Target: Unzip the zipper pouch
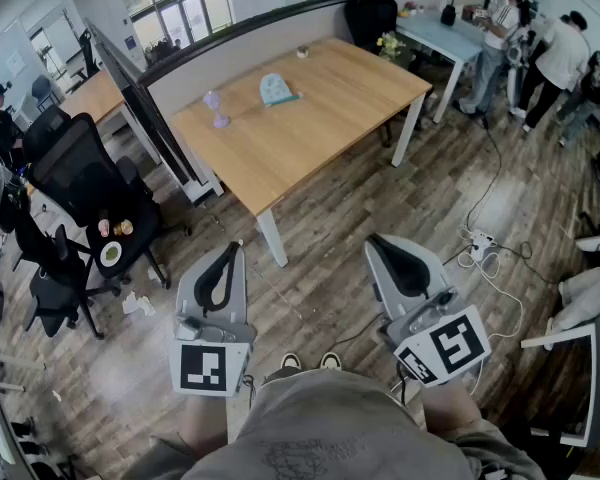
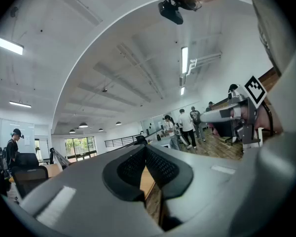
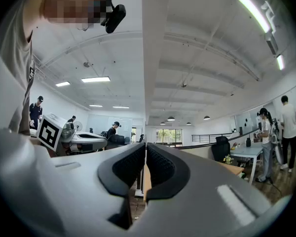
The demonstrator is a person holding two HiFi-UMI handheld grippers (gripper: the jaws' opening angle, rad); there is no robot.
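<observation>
A light blue zipper pouch point(image 1: 276, 90) lies on the wooden table point(image 1: 310, 118), far ahead of both grippers. In the head view my left gripper point(image 1: 227, 253) and right gripper point(image 1: 385, 245) are held close to the body above the floor, well short of the table. Both are shut with nothing between their pads. The left gripper view shows its black pads point(image 2: 160, 167) pressed together and pointing up toward the ceiling. In the right gripper view the black pads point(image 3: 160, 167) also meet, aimed across the room. The pouch shows in neither gripper view.
A small purple object point(image 1: 217, 109) stands on the table left of the pouch. A grey partition point(image 1: 240, 48) backs the table. Black office chairs point(image 1: 90, 183) stand at the left. A power strip with cables point(image 1: 478, 243) lies on the floor at right. People point(image 1: 560, 58) stand at back right.
</observation>
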